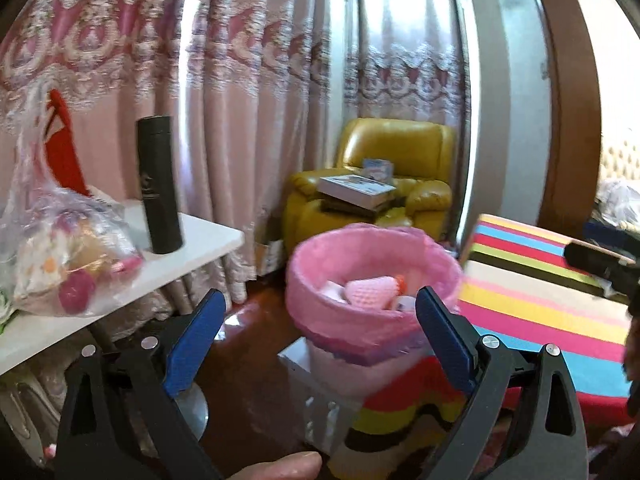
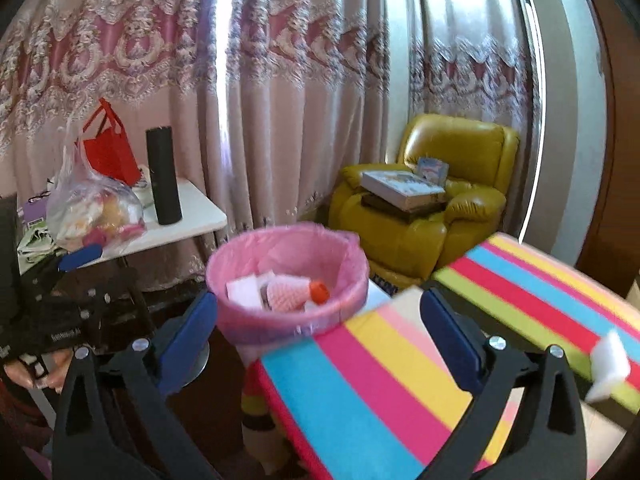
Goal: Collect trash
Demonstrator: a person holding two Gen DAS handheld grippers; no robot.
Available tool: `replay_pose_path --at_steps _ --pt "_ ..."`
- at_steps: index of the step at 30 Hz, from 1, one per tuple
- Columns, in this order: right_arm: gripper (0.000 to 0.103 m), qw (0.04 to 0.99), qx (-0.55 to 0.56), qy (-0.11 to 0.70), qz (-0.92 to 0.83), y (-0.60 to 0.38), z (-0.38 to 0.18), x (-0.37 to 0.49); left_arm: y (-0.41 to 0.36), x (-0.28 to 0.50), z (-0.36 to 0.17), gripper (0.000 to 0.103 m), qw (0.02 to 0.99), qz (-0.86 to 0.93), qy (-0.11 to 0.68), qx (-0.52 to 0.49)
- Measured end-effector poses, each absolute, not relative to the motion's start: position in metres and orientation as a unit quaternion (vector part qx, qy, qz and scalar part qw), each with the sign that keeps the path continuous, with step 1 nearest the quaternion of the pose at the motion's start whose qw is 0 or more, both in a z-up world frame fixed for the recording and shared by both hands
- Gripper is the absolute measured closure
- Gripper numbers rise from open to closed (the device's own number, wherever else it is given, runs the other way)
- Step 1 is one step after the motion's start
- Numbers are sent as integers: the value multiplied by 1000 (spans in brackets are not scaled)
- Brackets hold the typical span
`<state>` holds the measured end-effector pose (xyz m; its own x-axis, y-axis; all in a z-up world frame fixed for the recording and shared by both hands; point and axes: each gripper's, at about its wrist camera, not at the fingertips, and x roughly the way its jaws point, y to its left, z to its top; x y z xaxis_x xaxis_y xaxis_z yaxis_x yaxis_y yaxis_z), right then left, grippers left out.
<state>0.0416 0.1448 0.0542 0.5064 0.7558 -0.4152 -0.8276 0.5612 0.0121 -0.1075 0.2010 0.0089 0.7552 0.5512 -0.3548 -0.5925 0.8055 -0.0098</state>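
Beside striped bed (image 2: 400,380), pink-lined bin (image 2: 288,280) w/ trash inside; left gripper (image 1: 320,328) jaws wide, nothing held; right gripper (image 2: 320,328) wide, empty; white scrap (image 2: 610,364) on bed.

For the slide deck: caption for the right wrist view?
Open right claw empty over striped cloth, facing pink-lined trash bin.

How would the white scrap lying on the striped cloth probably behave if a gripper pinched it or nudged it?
The white scrap looks thin and crumpled, so it is probably very light and would likely crush rather than resist a pinch. Lying loose on the striped cloth, it might slide or flutter away if nudged. It seems unlikely to roll or break.
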Motion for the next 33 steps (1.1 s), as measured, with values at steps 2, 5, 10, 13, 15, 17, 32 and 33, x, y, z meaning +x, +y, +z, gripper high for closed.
replay_pose_path --at_steps 2,5,10,13,15,17,32,33 --pt "5 859 -81 212 459 138 42 46 195 -102 6 13 936 300 175 -54" --pt "5 854 -71 233 461 137 31 53 188 -98 -4 13 937 293 186 -50" --pt "5 855 -84 228 458 142 24 51 186 -93 -14 13 934 288 205 -52" --pt "5 858 -94 217 456 144 21 47 185 -92 -13 13 936 283 202 -56" --pt "5 861 -99 211 452 145 21 46 185 -93 -12 13 937 280 200 -57" --pt "5 865 -104 205 447 144 21 45 183 -93 -11 13 938 278 199 -54" --pt "5 868 -126 187 443 148 21 38 177 -89 -12 13 941 268 203 -45" --pt "5 867 -127 186 444 148 20 38 177 -88 -12 13 941 268 204 -45"
